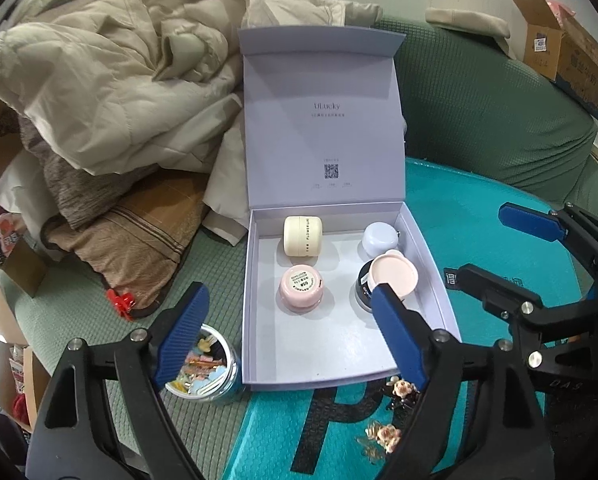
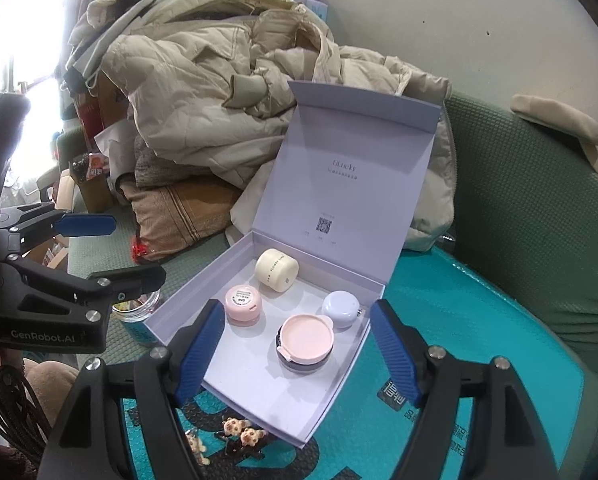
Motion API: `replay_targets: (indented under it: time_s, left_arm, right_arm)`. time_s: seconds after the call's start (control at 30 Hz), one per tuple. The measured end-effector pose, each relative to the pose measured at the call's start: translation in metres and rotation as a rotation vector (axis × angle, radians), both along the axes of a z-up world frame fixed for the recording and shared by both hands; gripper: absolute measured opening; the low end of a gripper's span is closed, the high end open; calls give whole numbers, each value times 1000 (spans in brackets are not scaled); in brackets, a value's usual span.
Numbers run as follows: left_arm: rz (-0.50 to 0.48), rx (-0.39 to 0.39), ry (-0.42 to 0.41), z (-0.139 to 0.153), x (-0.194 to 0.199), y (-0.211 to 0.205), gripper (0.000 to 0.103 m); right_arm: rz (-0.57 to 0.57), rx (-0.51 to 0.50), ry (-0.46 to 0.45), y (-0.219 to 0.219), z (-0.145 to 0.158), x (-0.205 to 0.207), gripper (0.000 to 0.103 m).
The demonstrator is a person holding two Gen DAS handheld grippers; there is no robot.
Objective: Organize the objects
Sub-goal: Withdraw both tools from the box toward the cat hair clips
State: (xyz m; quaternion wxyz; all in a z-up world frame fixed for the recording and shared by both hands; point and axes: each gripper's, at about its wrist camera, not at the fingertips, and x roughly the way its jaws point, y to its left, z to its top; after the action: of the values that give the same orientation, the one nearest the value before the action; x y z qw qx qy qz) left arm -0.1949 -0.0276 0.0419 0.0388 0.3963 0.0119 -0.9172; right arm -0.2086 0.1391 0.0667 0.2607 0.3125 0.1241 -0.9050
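Observation:
An open lavender gift box (image 1: pixel 339 356) (image 2: pixel 259 396) lies on a teal mailer on the sofa, lid upright. Inside are a cream jar (image 1: pixel 303 236) (image 2: pixel 277 270), a pink jar (image 1: pixel 301 288) (image 2: pixel 243 305), a pale blue round case (image 1: pixel 380 237) (image 2: pixel 341 308) and a dark jar with a pink lid (image 1: pixel 391 278) (image 2: pixel 307 340). My left gripper (image 1: pixel 287 336) is open and empty above the box's near half. My right gripper (image 2: pixel 299 352) is open and empty, straddling the dark jar from above. Small flower hair clips (image 1: pixel 383 432) (image 2: pixel 243 434) lie on the mailer before the box.
A clear jar of small trinkets (image 1: pixel 205 372) (image 2: pixel 137 312) stands left of the box. A red clip (image 1: pixel 119 302) lies by a striped pillow (image 1: pixel 139 236). Piled coats (image 1: pixel 111 80) (image 2: pixel 203 92) fill the back left. A cardboard box (image 1: pixel 563 52) sits on the sofa back.

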Motion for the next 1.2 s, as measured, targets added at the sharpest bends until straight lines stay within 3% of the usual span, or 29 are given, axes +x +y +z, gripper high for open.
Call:
replay_targets:
  time_s: [0.6,1.2]
  left_arm:
    - [3,-32,49,20,60,19,86]
    - [-6,-33,2,-10,99,43,86]
  right_arm:
    - [10,5,18,14,13,49,77]
    - [15,24,-64,31,-20,78,77]
